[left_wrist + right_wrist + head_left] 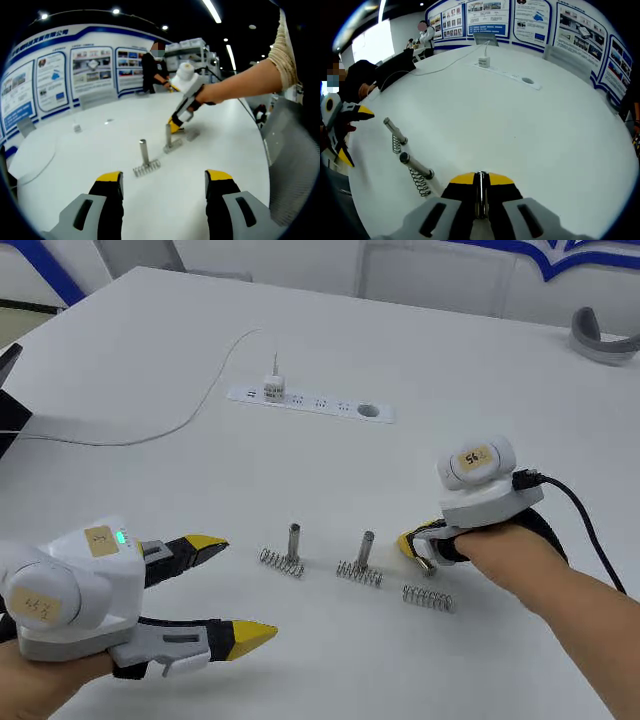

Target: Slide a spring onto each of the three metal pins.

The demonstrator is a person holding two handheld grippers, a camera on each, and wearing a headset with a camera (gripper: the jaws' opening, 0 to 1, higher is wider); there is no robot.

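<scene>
Yellow-tipped left gripper (250, 585) hovers low over white table (330, 330), jaws spread, empty. Left pin (294, 538) upright, left spring (282, 562) flat at its foot, not threaded. Middle pin (366, 547), middle spring (359, 574): same. Loose spring (428, 597) lies near right gripper (420, 545), jaws pinched on third pin (480, 192). Judgement: stand pin vertical, clear of loose spring, release gently; tilt would topple it.

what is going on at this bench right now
A person holds two grippers over a white table. The right gripper is shut on one metal pin; the left gripper is open. A second pin and a third pin stand upright. The springs lie loose on the table, none threaded.
</scene>
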